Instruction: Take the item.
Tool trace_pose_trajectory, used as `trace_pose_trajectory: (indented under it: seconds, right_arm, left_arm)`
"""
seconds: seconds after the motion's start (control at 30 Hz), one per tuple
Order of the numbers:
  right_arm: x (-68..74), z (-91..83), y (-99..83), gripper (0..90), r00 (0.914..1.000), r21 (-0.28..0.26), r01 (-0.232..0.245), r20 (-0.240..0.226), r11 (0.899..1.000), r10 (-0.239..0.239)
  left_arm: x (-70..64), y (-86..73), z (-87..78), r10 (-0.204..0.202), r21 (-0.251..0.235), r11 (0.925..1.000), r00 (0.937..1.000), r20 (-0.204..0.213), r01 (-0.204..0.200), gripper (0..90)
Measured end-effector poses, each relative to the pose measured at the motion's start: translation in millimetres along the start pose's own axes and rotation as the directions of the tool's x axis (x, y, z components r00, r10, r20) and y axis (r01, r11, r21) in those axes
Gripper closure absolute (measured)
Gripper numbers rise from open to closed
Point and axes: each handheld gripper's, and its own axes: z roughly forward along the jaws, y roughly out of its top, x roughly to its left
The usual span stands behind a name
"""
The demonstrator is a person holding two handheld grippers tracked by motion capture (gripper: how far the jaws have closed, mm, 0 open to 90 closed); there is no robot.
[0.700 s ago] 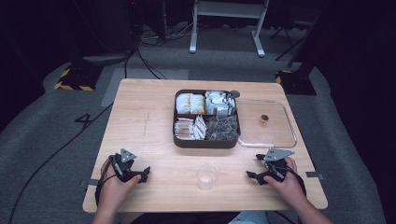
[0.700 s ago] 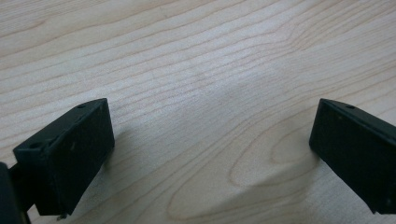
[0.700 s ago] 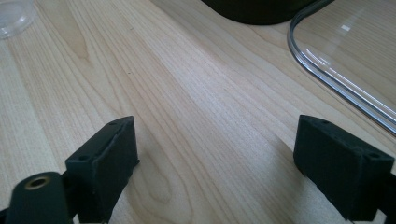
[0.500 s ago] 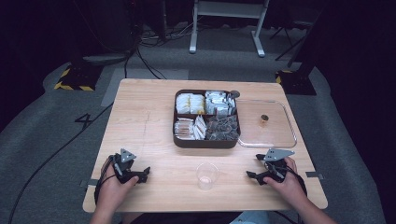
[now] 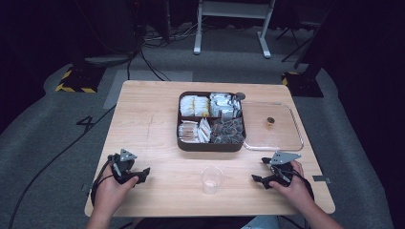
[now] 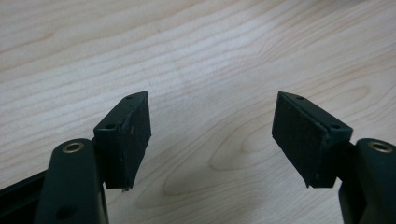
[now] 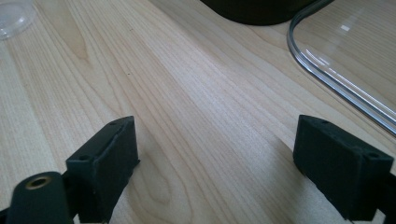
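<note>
Counter set, both grippers at rest, nothing in hand.

Wooden counter (image 5: 153,119): dark four-part tray (image 5: 211,143) at centre far, holding packets; clear lid (image 5: 286,138) flat just to its right, touching the tray's corner, small brown knob on top; clear plastic cup (image 5: 212,179) upright, near centre, between the hands. Left gripper (image 5: 138,174) near left, jaws spread over bare wood; right gripper (image 5: 260,180) near right, jaws spread, empty, lid edge just beyond. Step: none named; judged as a start. Next move likely calls for a reach far toward tray or cup.
</note>
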Motion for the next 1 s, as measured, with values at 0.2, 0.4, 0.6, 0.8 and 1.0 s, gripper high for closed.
trace_pose_trajectory:
  seconds: [0.2,0.4,0.6,0.8,1.0]
  right_arm:
    - [0.0,0.0,0.0,13.9,1.0,0.0,-0.001,0.0,1.0,0.001]
    - [0.0,0.0,0.0,13.9,1.0,0.001,0.0,0.0,1.0,0.0]
    - [0.3,-0.2,-0.1,14.1,1.0,0.001,-0.002,0.002,1.0,0.002]
    - [0.1,-0.2,0.0,14.1,1.0,0.001,-0.002,0.0,1.0,0.002]
    - [0.5,-0.6,-0.3,14.2,1.0,0.001,0.0,-0.001,1.0,0.0]
  left_arm:
    - [-7.4,13.5,-8.8,0.003,-0.017,0.9999,0.9999,-0.01,-0.003,30.7]
    - [-23.7,31.8,-16.0,-0.001,-0.063,0.998,0.9999,0.014,0.002,30.8]
    - [-40.3,54.4,-17.8,0.019,-0.073,0.9972,0.9998,0.008,-0.019,30.2]
    - [-54.3,75.6,-20.8,0.025,-0.101,0.9947,0.9996,0.012,-0.023,30.8]
    - [-65.1,94.7,-17.9,0.042,-0.111,0.9931,0.999,0.017,-0.04,30.9]
